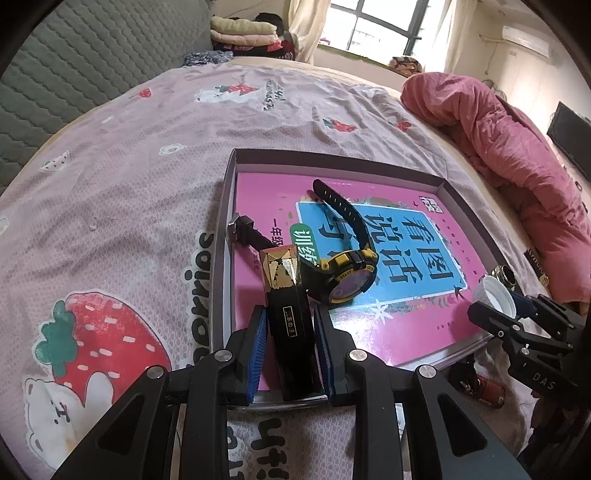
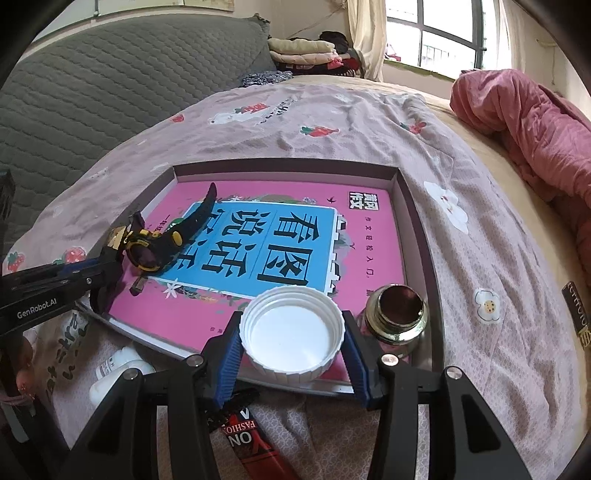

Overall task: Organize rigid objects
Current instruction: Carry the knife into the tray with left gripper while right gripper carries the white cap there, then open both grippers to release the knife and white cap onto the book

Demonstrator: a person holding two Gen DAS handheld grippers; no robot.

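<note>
A shallow grey box (image 1: 226,236) holding a pink and blue book (image 1: 413,258) lies on the bed. A black and yellow watch (image 1: 345,273) rests on the book. My left gripper (image 1: 290,332) is shut on a black lipstick tube with a gold faceted cap (image 1: 284,295), held over the box's near left edge. My right gripper (image 2: 291,339) is shut on a white plastic lid (image 2: 291,334), open side up, over the box's near edge (image 2: 402,192). A small glass bottle with a metal neck (image 2: 399,310) stands in the box just right of the lid. The watch (image 2: 147,247) and left gripper (image 2: 74,277) show at left.
A pink quilt (image 1: 517,158) is heaped at the right of the bed. A white tube (image 2: 114,373) and a red and black "FASHION" item (image 2: 251,443) lie on the strawberry sheet (image 1: 110,206) near the box's front. Folded clothes (image 1: 247,33) sit at the far end.
</note>
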